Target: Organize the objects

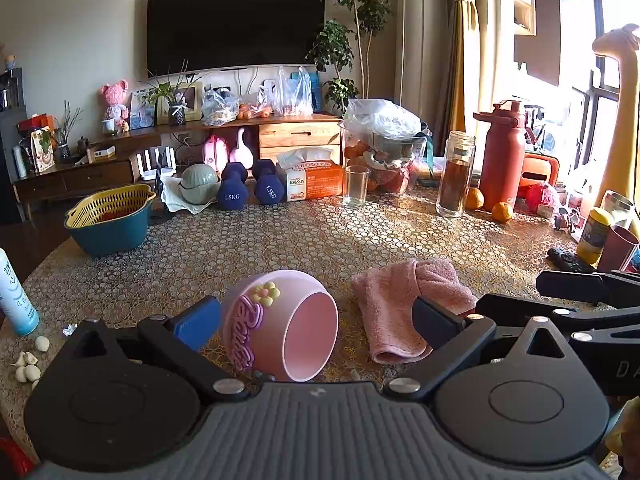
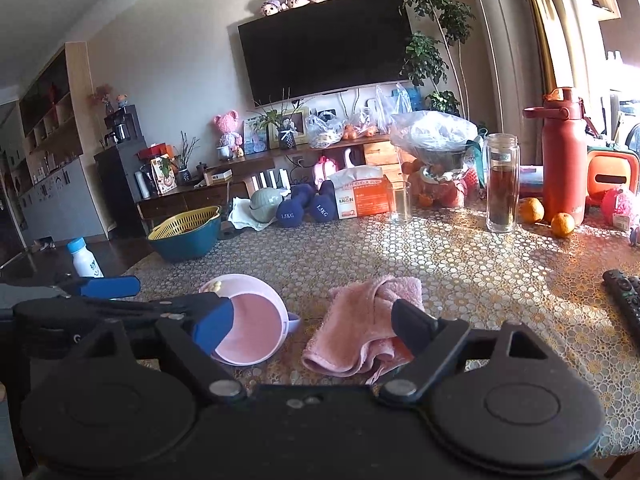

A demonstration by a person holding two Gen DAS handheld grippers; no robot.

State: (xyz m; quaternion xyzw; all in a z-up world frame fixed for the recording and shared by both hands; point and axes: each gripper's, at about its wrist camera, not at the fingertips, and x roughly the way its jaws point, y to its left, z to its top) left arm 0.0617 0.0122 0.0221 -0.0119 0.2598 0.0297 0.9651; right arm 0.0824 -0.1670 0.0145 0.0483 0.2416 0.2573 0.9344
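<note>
A pink cup (image 1: pixel 280 326) with a flower and a logo lies on its side on the table, its mouth facing right. My left gripper (image 1: pixel 316 320) is open and spread around it, its blue finger (image 1: pixel 198 322) beside the cup's base. A folded pink towel (image 1: pixel 404 304) lies just right of the cup. In the right wrist view my right gripper (image 2: pixel 312 326) is open, with the towel (image 2: pixel 360 328) between its fingers and the cup (image 2: pixel 250 330) by its blue finger (image 2: pixel 212 326).
The table (image 1: pixel 280 240) has a patterned cover. At its back stand a yellow colander in a teal bowl (image 1: pixel 110 220), blue dumbbells (image 1: pixel 248 188), a tissue box (image 1: pixel 314 180), a glass (image 1: pixel 355 186), a jar (image 1: pixel 456 174) and a red bottle (image 1: pixel 502 156). A remote (image 2: pixel 624 300) lies right.
</note>
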